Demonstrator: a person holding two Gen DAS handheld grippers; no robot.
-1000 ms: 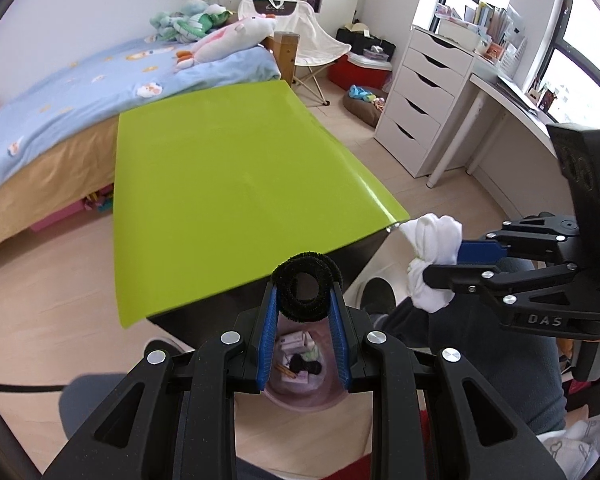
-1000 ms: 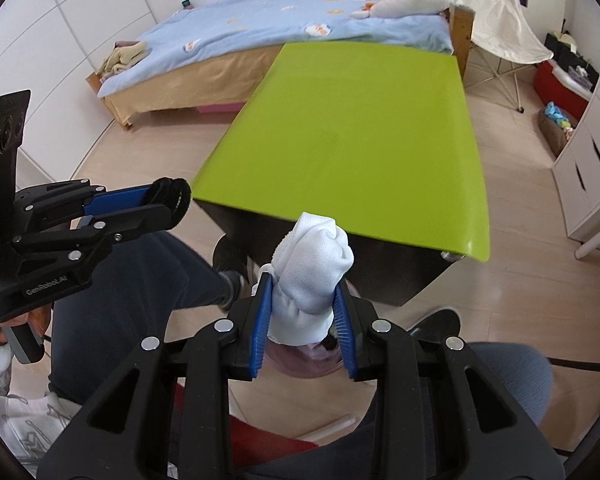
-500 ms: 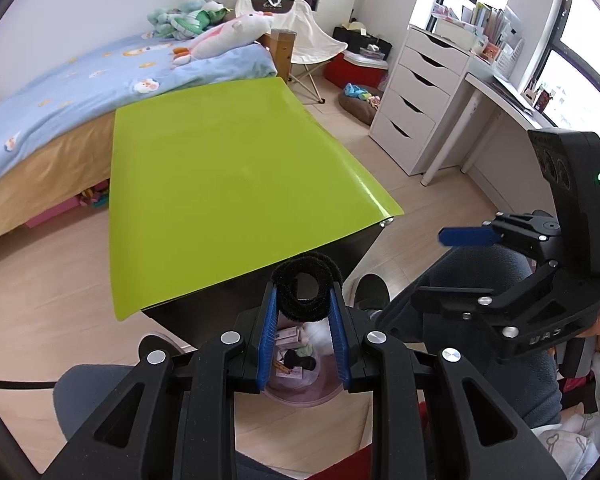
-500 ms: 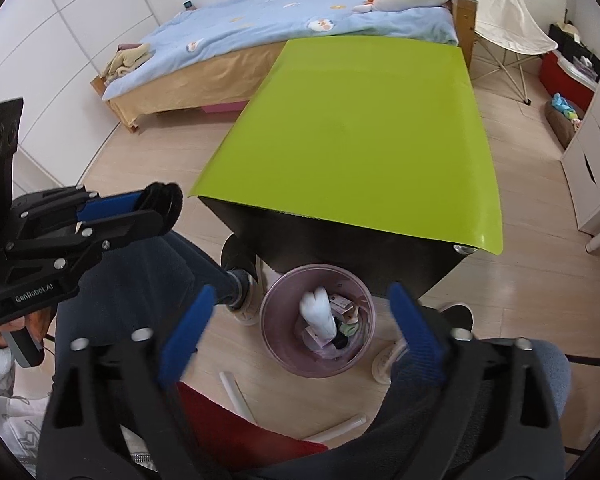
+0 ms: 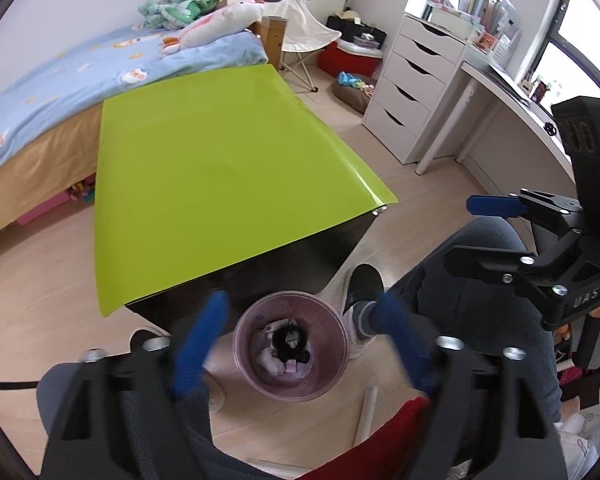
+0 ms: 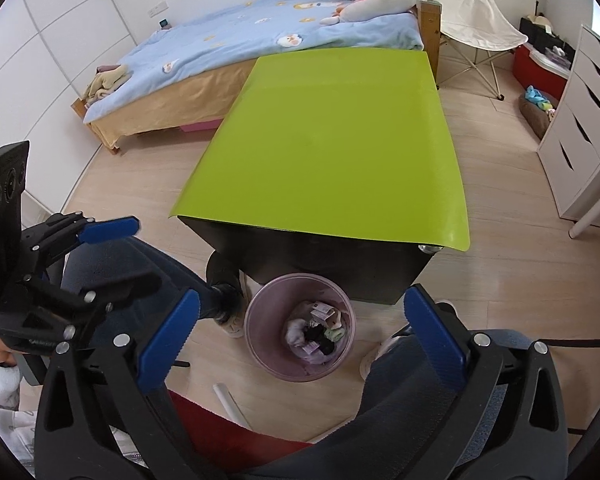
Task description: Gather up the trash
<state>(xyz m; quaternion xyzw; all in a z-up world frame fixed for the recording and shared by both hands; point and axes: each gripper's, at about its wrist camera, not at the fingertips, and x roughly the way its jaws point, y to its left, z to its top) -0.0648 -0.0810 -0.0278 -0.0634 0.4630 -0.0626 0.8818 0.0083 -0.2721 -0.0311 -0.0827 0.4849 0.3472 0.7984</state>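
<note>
A pink trash bin point(image 5: 332, 376) stands on the floor below the near edge of the green table point(image 5: 220, 168); it also shows in the right wrist view point(image 6: 260, 320). It holds a black ring point(image 5: 290, 338), a white wad point(image 6: 296, 332) and paper scraps. My left gripper point(image 5: 300, 344) is open and empty right above the bin, its fingers blurred. My right gripper point(image 6: 304, 336) is open wide and empty above the bin. Each gripper shows in the other's view, the left one point(image 6: 116, 254) and the right one point(image 5: 476, 232).
The person's legs and feet point(image 6: 228, 304) flank the bin. A bed point(image 6: 260, 24) lies behind the table. A white drawer unit point(image 5: 416, 88) and desk stand at the right. A folding chair point(image 6: 472, 16) is at the back.
My right gripper opened and dropped the white wad into the bin. My left gripper then opened and the black ring fell into the bin.
</note>
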